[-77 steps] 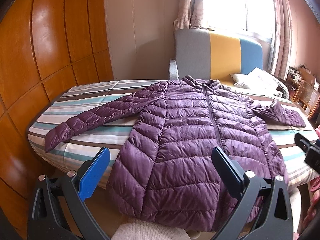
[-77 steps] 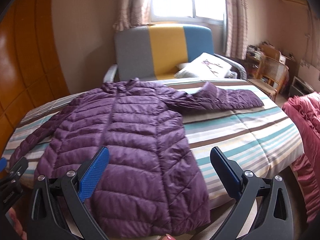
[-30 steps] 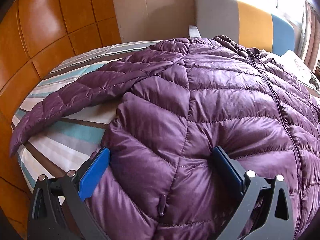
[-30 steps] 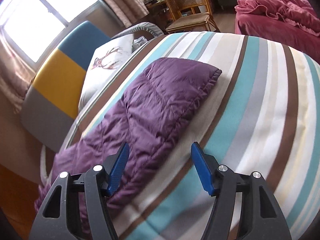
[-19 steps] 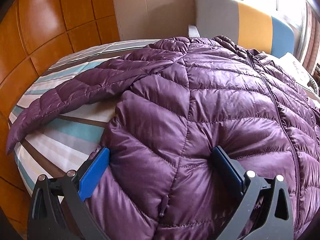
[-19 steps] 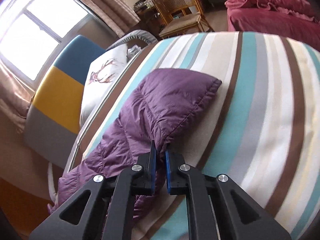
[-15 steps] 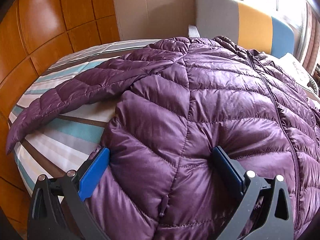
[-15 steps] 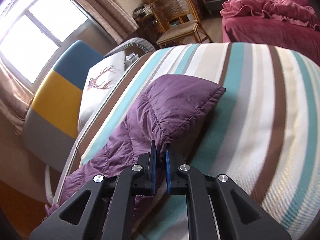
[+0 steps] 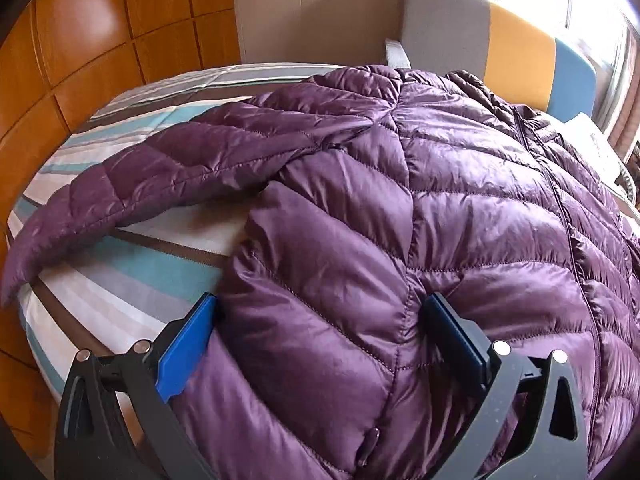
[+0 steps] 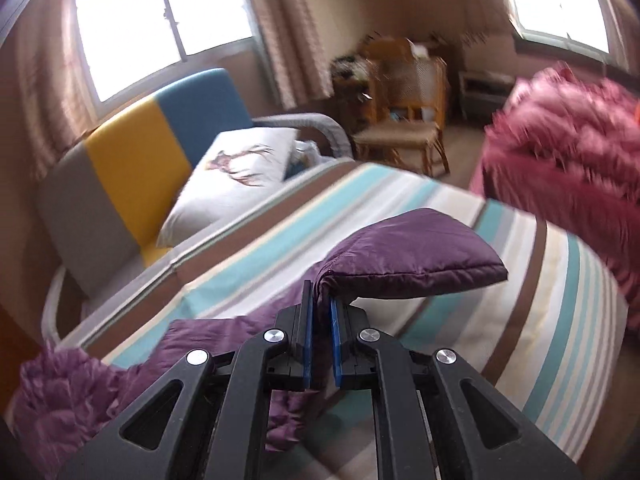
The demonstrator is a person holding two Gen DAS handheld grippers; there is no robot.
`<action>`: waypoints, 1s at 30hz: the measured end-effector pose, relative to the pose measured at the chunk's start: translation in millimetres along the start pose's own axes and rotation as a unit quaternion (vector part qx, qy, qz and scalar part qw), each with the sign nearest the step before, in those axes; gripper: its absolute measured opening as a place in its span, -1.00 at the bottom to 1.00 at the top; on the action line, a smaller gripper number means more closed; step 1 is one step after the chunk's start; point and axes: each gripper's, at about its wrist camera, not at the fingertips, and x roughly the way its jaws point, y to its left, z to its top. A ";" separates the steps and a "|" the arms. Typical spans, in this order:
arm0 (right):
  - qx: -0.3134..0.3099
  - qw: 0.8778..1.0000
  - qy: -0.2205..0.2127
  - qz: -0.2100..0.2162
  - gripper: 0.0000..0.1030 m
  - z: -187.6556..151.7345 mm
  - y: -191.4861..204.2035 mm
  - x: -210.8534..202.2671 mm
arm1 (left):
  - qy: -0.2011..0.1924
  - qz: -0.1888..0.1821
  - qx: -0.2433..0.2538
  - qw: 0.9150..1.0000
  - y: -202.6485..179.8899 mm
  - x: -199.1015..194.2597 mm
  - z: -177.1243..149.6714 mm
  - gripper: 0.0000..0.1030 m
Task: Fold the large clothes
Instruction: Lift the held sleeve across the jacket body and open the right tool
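Observation:
A purple quilted down jacket [image 9: 420, 208] lies front up on a striped bed [image 9: 120, 264]. My left gripper [image 9: 320, 332] is open, its blue pads pressed on the jacket's lower left body, straddling a bulge of fabric. The jacket's left sleeve [image 9: 140, 184] lies spread over the bed toward the left edge. My right gripper [image 10: 320, 308] is shut on the jacket's right sleeve [image 10: 412, 256] near the cuff and holds it lifted above the bed [image 10: 540, 320]. The rest of that sleeve hangs down toward the jacket body [image 10: 72, 392].
A grey, yellow and blue sofa [image 10: 128, 160] with a deer-print pillow [image 10: 236, 172] stands beyond the bed. A wicker chair [image 10: 408, 112] and a red quilt [image 10: 568, 140] are to the right. A wooden wall panel [image 9: 80, 40] lies left.
My right gripper, shut on the sleeve, has lifted it off the bed and swung; the view is blurred. My left gripper stays open and pressed on the jacket body.

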 end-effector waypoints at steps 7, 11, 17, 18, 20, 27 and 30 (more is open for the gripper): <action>-0.126 0.991 -0.031 0.045 -0.85 -15.9 83.8 -37.6 | -0.008 -0.006 0.000 1.000 0.2 -0.3 -2.2 0.97; -0.216 0.972 -0.041 0.084 -0.85 -46.0 145.5 -57.2 | -0.011 -0.009 -0.001 1.000 1.8 -1.3 -4.1 0.97; -0.304 0.942 -0.026 0.144 -0.85 -103.3 222.5 -69.7 | -0.015 -0.019 -0.005 1.000 4.2 -2.7 -5.9 0.97; -0.313 0.937 -0.023 0.153 -0.85 -111.1 231.6 -71.1 | -0.016 -0.020 -0.005 1.000 4.2 -2.6 -5.8 0.97; -0.351 0.919 -0.022 0.177 -0.85 -134.8 257.9 -79.8 | -0.016 -0.022 -0.006 1.000 4.8 -2.9 -5.9 0.97; -0.522 0.808 -0.005 0.275 -0.85 -218.0 317.2 -110.9 | -0.019 -0.029 -0.010 0.999 6.7 -3.6 -6.6 0.97; -0.570 0.763 0.014 0.305 -0.85 -241.5 319.4 -121.1 | -0.020 -0.029 -0.011 0.999 6.5 -3.4 -6.4 0.97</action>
